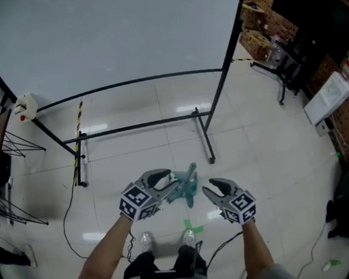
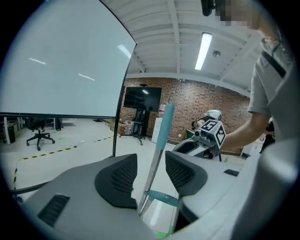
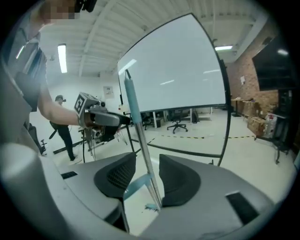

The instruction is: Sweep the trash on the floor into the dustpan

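Both grippers are up in front of the person, over the pale tiled floor [image 1: 266,159], and between them stands the long-handled dustpan [image 1: 188,188]. It is teal and upright, just ahead of the person's shoes [image 1: 146,241].

The left gripper [image 1: 175,184] sits right beside the dustpan with its jaws spread wide. In the left gripper view the metal rod [image 2: 153,169] runs up through the gap between the ribbed pads [image 2: 123,176], but neither pad presses on it. So that's an open tool with the rod inside its reach. The teal grip sleeve [image 2: 165,125] tops the rod, and a teal crossbar [image 2: 162,198] braces its forked foot.

The right gripper [image 1: 207,186] is a little apart from the dustpan in the head view. Its jaws are parted too, though narrower. In the right gripper view the same rod lines up with the gap and runs close along the edge of one pad, but nothing looks clamped. It's open and holding nothing.

A small teal bit [image 3: 151,206] lies on the floor by the rod's foot, and what it is I can't tell. A strip of green tape [image 1: 196,229] marks the tiles near the shoes. Beyond all this a big white screen [image 1: 112,32] stands on a black tube frame [image 1: 205,136].
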The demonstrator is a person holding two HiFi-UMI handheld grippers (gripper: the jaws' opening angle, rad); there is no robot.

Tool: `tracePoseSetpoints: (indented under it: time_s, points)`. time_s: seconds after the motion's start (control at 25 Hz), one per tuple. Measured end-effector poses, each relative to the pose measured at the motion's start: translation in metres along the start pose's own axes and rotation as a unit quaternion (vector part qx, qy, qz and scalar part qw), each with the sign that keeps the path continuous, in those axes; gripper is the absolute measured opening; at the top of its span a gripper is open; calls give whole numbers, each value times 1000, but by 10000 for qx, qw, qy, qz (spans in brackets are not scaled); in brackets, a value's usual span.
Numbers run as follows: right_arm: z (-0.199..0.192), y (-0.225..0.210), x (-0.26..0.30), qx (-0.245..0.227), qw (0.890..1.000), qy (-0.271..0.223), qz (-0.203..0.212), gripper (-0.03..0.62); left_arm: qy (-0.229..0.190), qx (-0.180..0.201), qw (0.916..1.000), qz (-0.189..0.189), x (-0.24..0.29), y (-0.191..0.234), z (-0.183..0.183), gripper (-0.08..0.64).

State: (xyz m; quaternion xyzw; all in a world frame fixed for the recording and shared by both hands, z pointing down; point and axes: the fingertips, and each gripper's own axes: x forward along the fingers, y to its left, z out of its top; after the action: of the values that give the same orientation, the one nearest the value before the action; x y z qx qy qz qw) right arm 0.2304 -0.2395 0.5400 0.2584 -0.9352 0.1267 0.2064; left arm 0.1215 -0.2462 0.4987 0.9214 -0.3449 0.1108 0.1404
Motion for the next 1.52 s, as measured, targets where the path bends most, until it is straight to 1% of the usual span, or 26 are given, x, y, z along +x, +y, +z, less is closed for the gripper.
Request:
tracePoseSetpoints:
  time_s: [0.08, 0.16, 0.2, 0.24, 0.28, 0.4, 0.48, 0.6, 0.72, 0.84, 1.32, 1.52]
  points:
    - [23, 12, -8, 51, 9982, -286, -519, 119, -133, 80, 9998, -157, -12, -3, 9, 173]
    - [40, 25, -14, 192, 9936, -534, -978, 89, -252, 154, 9991, -312, -25, -10, 16, 116]
    - [48, 31, -18, 261, 9906, -653, -1177, 50, -305, 185, 9987, -373, -32, -14, 18, 73]
    - [56, 37, -22, 292, 9871, -750, -1383, 34, -341, 210, 9983, -431, -38, -16, 20, 23]
    - [64, 42, -25, 279, 9833, -810, -1607, 16, -347, 234, 9979, -495, -44, -19, 20, 21]
    - [87, 54, -36, 132, 9687, -825, -2337, 9, -259, 416, 9964, -689, -57, -30, 25, 20]
    - [99, 65, -42, 116, 9608, -873, -2630, 0, -238, 588, 9949, -787, -64, -37, 30, 8]
    - [111, 88, -45, 173, 9564, -1001, -2739, 0, -315, 650, 9928, -954, -76, -46, 39, 8]
    - [119, 107, -48, 289, 9550, -1200, -2698, 0, -348, 691, 9913, -1065, -83, -55, 43, 8]
    - [123, 120, -54, 308, 9528, -1360, -2696, 0, -389, 620, 9906, -1152, -87, -62, 45, 8]
    - [142, 140, -62, 149, 9487, -1570, -2741, 0, -467, 576, 9896, -1236, -101, -68, 51, 8]
    - [142, 144, -63, 185, 9498, -1542, -2715, 0, -534, 592, 9890, -1245, -105, -71, 55, 8]
